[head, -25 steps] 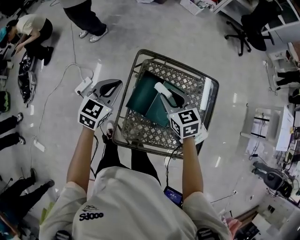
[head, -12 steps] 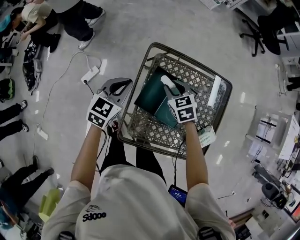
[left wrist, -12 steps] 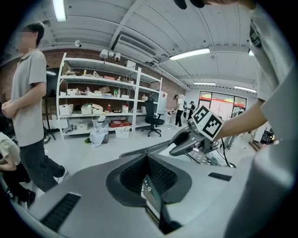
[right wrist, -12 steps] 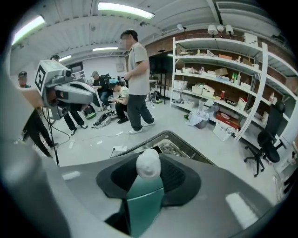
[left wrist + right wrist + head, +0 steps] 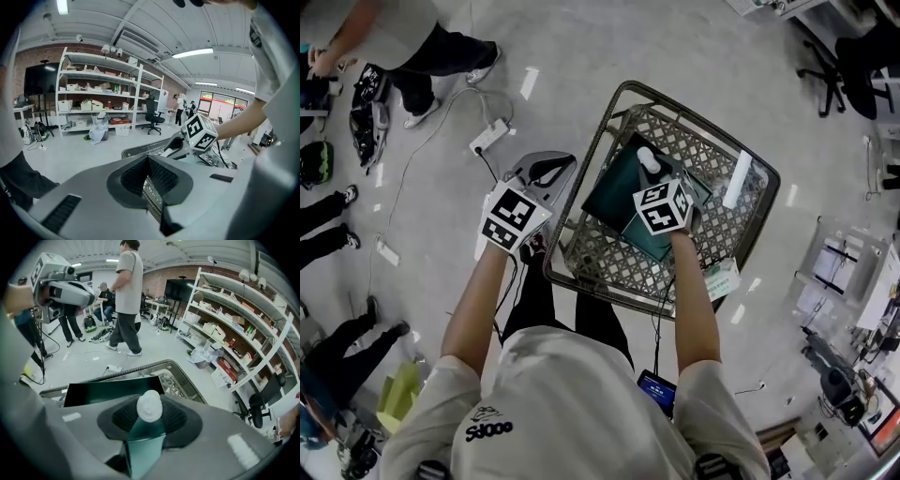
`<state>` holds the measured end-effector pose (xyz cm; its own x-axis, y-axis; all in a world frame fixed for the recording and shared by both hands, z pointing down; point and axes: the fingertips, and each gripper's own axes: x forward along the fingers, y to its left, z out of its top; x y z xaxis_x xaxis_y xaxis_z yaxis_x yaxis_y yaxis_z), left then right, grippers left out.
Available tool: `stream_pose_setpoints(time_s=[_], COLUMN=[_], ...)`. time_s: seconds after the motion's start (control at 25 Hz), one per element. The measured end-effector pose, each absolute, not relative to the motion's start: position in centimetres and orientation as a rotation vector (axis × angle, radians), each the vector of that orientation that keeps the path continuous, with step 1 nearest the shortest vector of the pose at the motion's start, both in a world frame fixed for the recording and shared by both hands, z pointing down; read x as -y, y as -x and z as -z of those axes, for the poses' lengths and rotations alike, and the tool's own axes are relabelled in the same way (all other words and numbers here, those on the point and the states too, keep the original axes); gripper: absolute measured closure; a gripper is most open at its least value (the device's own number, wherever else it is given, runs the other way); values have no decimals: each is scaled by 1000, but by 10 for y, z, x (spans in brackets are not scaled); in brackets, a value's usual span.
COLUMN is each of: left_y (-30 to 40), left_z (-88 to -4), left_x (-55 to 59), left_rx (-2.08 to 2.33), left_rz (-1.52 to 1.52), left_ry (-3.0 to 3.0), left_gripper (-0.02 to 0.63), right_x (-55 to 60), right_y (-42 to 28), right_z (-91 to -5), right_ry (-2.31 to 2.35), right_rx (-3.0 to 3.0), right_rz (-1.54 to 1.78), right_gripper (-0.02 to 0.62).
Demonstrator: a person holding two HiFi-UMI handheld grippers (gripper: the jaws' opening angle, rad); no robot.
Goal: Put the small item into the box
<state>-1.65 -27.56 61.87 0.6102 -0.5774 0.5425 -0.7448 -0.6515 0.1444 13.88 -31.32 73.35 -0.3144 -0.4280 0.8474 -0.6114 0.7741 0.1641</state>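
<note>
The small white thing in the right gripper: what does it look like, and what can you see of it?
The small white item is a rounded, matte lump with a slightly bumpy, soft-looking surface; its lower part is hidden. It is pinched between the dark ribbed pads of the right gripper, poking out past them. It hangs over the dark green box in the wire basket.

The small item point(image 5: 149, 406) is white, and the box point(image 5: 614, 192) is dark teal. My basket point(image 5: 591, 258) is grey wire in a diamond lattice. Each marker cube point(image 5: 514, 216) shows black squares on white. The floor point(image 5: 581, 56) is pale grey.
</note>
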Motion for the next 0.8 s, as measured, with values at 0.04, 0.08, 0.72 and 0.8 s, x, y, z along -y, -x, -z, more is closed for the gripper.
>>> stream_pose_setpoints(time_s=[0.04, 0.08, 0.72, 0.8], left_y=[18, 19, 39, 39], left_z=[-620, -621, -629, -630], left_x=[276, 275, 267, 264], left_rx=[1060, 1058, 1070, 1069], left_rz=[-649, -649, -660, -655], left_ry=[-2480, -2476, -2432, -2435], left_gripper=[603, 603, 603, 603], right_x=[314, 315, 295, 292], right_y=[-138, -137, -122, -119], right_z=[-737, -741, -779, -779], right_ry=[-773, -760, -558, -545], right_rx=[1947, 1937, 1827, 1831], right_rz=[-219, -210, -132, -136], right_gripper=[451, 451, 413, 407])
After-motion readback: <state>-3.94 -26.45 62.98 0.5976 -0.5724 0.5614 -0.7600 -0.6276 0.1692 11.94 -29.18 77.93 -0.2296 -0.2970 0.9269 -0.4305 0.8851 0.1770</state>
